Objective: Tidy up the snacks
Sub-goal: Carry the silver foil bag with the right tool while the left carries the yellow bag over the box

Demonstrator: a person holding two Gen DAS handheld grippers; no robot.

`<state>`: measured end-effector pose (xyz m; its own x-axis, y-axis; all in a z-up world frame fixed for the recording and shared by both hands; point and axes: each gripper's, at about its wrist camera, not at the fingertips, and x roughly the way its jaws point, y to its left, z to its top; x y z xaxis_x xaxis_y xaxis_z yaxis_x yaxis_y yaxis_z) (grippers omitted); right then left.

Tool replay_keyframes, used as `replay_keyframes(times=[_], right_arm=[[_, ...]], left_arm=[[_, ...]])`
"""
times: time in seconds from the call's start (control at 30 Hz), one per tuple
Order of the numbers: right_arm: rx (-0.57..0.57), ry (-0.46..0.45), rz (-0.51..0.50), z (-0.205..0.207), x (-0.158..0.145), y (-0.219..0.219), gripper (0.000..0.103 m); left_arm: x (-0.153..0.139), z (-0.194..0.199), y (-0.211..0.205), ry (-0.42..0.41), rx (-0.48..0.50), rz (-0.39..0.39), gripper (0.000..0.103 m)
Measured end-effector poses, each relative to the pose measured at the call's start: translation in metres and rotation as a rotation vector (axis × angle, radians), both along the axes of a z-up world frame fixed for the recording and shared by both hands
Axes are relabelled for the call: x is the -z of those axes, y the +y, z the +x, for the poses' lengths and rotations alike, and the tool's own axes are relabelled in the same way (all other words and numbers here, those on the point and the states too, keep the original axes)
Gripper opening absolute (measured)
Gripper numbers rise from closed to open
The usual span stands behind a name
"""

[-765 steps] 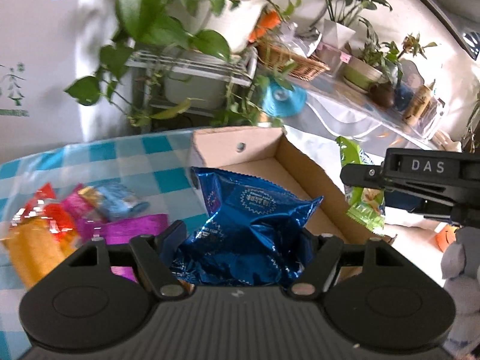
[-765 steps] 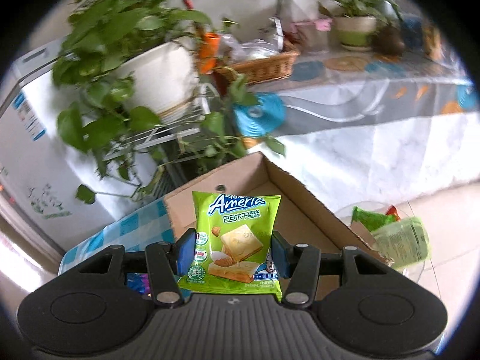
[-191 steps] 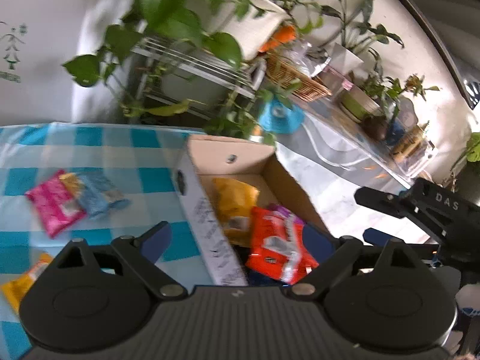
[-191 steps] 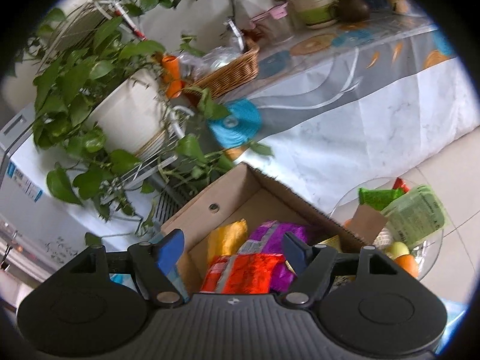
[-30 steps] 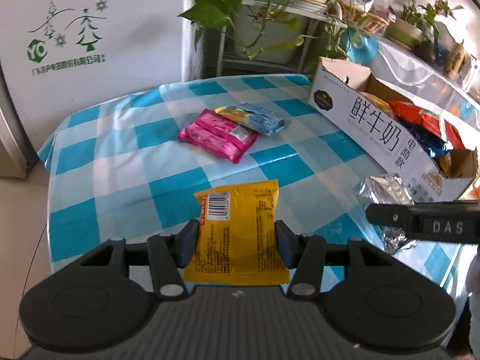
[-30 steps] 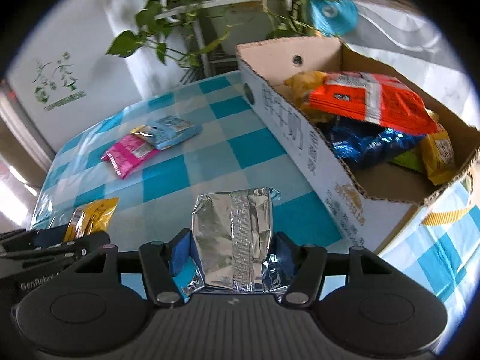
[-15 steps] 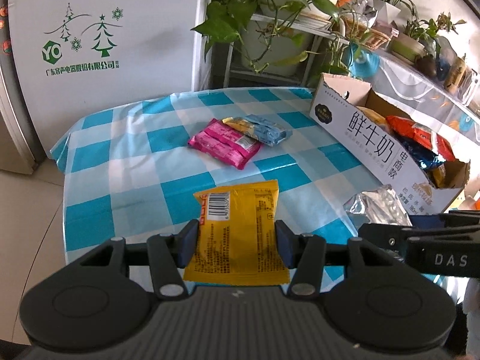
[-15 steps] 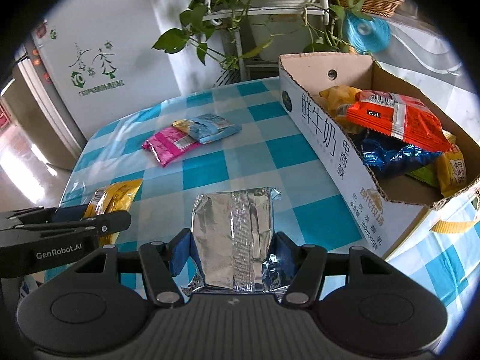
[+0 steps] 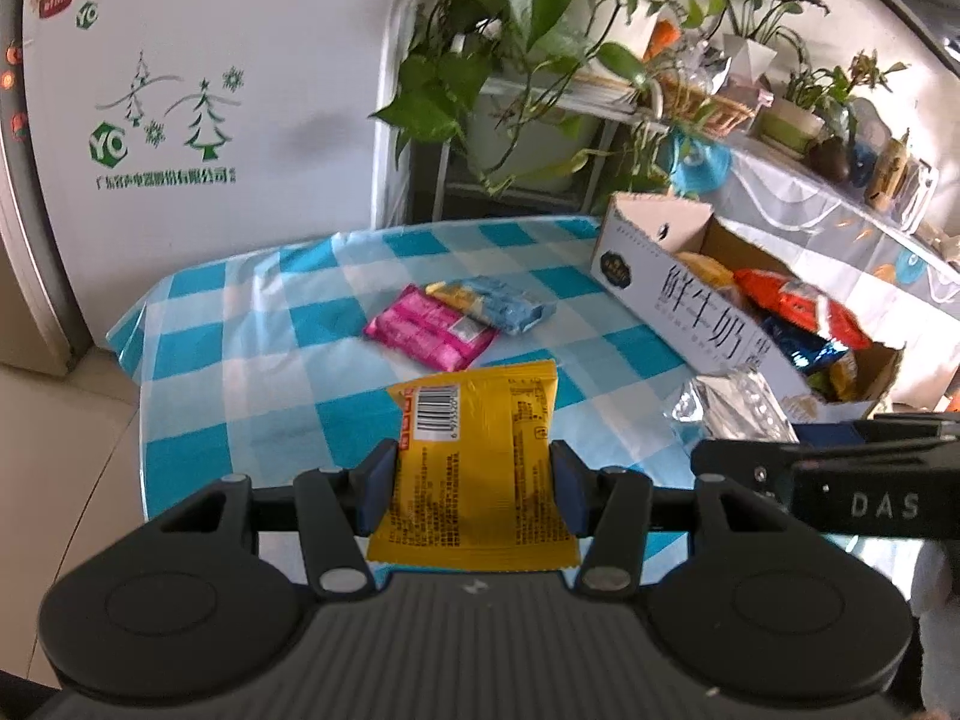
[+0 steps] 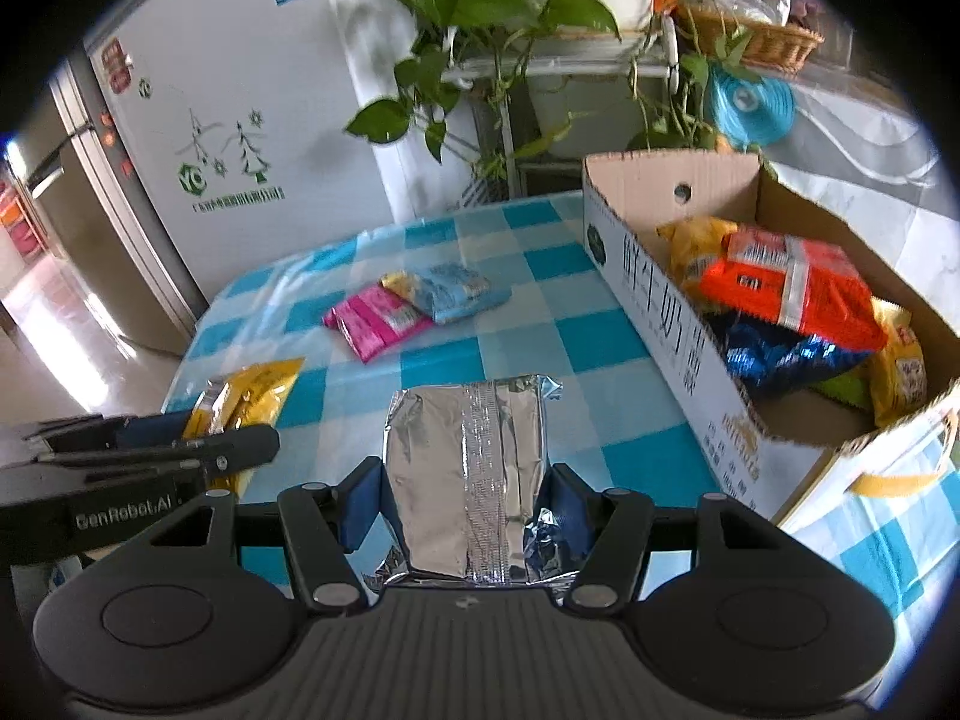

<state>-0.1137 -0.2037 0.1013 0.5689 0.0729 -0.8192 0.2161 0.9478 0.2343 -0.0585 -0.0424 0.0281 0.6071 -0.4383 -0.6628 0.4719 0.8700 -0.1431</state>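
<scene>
My left gripper (image 9: pixel 474 483) is shut on a yellow snack packet (image 9: pixel 480 456), barcode side up, held above the checked table (image 9: pixel 288 360). My right gripper (image 10: pixel 465 495) is shut on a silver foil packet (image 10: pixel 468 468), also lifted above the table. A pink packet (image 9: pixel 429 327) and a light blue packet (image 9: pixel 498 303) lie together at the table's middle. The open cardboard box (image 10: pixel 660 312) stands at the right with orange, blue and yellow packets inside. The right gripper and its foil packet (image 9: pixel 729 405) also show in the left wrist view.
A white fridge (image 9: pixel 180 90) stands behind the table's far left. A metal rack with potted plants (image 9: pixel 540 60) stands behind the table. A covered counter (image 9: pixel 840 210) with pots and a wicker basket (image 10: pixel 756 36) runs past the box.
Both grippers have risen and pulled back with their packets held. The table and box now look farther away and more of the room shows.
</scene>
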Motion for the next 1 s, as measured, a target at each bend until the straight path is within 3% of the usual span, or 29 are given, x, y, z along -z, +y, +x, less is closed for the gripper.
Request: replay_keyframes(times=[0.3, 0.63, 1.0], right_arm=[[-0.001, -0.085, 0.01, 0.002, -0.033, -0.024, 0.066], [0.136, -0.167, 0.009, 0.003, -0.064, -0.099, 0.066], [0.327, -0.169, 0.038, 0.014, -0.052, -0.171, 0.066]], left_arm=[[-0.031, -0.005, -0.006, -0.033, 0.007, -0.067, 0.053], [-0.049, -0.001, -0.036, -0.005, 0.031, -0.166, 0.053], [-0.044, 0.008, -0.095, 0.051, 0.095, -0.237, 0.053]])
